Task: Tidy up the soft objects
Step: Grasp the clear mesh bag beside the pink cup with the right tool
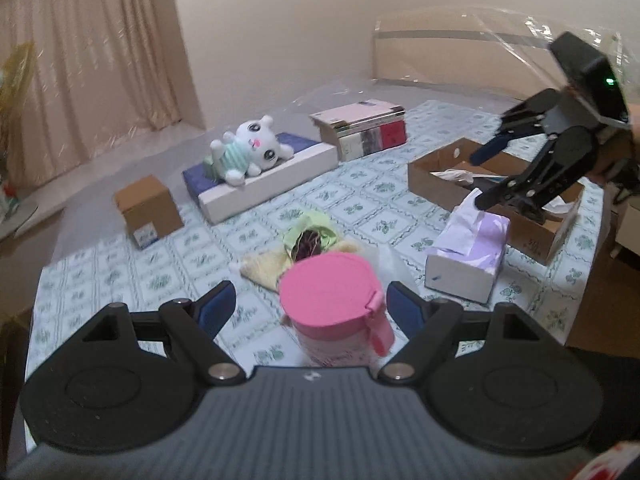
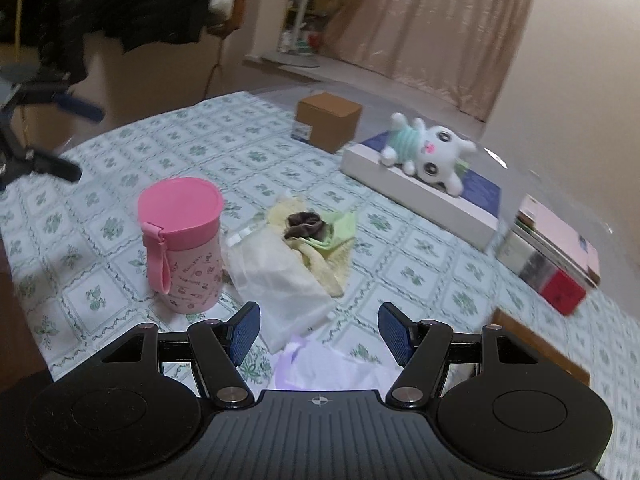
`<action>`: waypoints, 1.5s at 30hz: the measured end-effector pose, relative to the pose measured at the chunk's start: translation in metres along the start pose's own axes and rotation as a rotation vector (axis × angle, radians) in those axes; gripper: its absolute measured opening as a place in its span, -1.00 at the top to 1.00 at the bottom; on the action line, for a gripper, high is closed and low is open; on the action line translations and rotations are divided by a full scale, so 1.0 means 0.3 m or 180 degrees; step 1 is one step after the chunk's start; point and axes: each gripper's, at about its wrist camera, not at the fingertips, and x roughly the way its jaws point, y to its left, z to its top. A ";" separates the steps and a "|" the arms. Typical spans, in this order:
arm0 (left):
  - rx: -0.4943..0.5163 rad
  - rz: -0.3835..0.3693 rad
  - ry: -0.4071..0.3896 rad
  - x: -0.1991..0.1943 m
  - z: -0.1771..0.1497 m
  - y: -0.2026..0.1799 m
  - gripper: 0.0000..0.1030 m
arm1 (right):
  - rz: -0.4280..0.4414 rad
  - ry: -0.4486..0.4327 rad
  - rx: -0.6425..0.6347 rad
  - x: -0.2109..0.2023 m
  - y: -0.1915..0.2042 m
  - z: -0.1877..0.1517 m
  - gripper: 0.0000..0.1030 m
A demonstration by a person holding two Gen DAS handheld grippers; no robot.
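Item 1, left hand-held gripper [image 1: 310, 306]: jaws wide apart and empty, the pink cup [image 1: 334, 304] standing between and just past the blue pads, not touched.

Item 2, right hand-held gripper [image 2: 318, 334]: jaws apart and empty, hovering over the tissue box [image 1: 466, 258], whose lilac tissue shows just under its pads.

Item 3, cloth heap [image 2: 316, 248]: pale yellow and green cloths bunched together with a dark brown scrunched piece [image 2: 302, 224] on top. Lies on the bench [image 2: 120, 160] ahead of the right gripper, beyond the mesh bag, and directly behind the cup as the left gripper sees it. Judged light, limp and shapeless; it will sag and may shed its top piece if lifted by one layer. Best hold: a pinch on a raised fold near the middle, taking several layers at once.

Item 4, mesh bag [image 2: 280, 284]: white, translucent, flat, just ahead of the right pads, touching the heap. Judged very light and thin, hard to pinch flat; take it by its hemmed edge.

Item 5, plush cat [image 2: 430, 150]: white, striped green top, lying on a long box [image 2: 416, 196], well ahead and right of the right gripper. Judged soft and springy; grip across the body.

Item 6, open carton [image 1: 440, 180]: behind the tissue box, under the right gripper; a likely bin.
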 end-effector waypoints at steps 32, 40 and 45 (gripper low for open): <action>0.0402 -0.0494 0.0491 0.480 0.138 0.378 -0.04 | 0.0801 0.0745 -0.1193 0.569 0.073 0.036 -0.27; 0.0352 -0.0595 0.0587 0.596 0.118 0.398 -0.04 | 0.0774 0.0788 -0.1506 0.673 0.104 0.007 -0.27; 0.0322 -0.0645 0.0650 0.647 0.106 0.403 -0.03 | 0.0747 0.0780 -0.1481 0.713 0.103 0.011 -0.17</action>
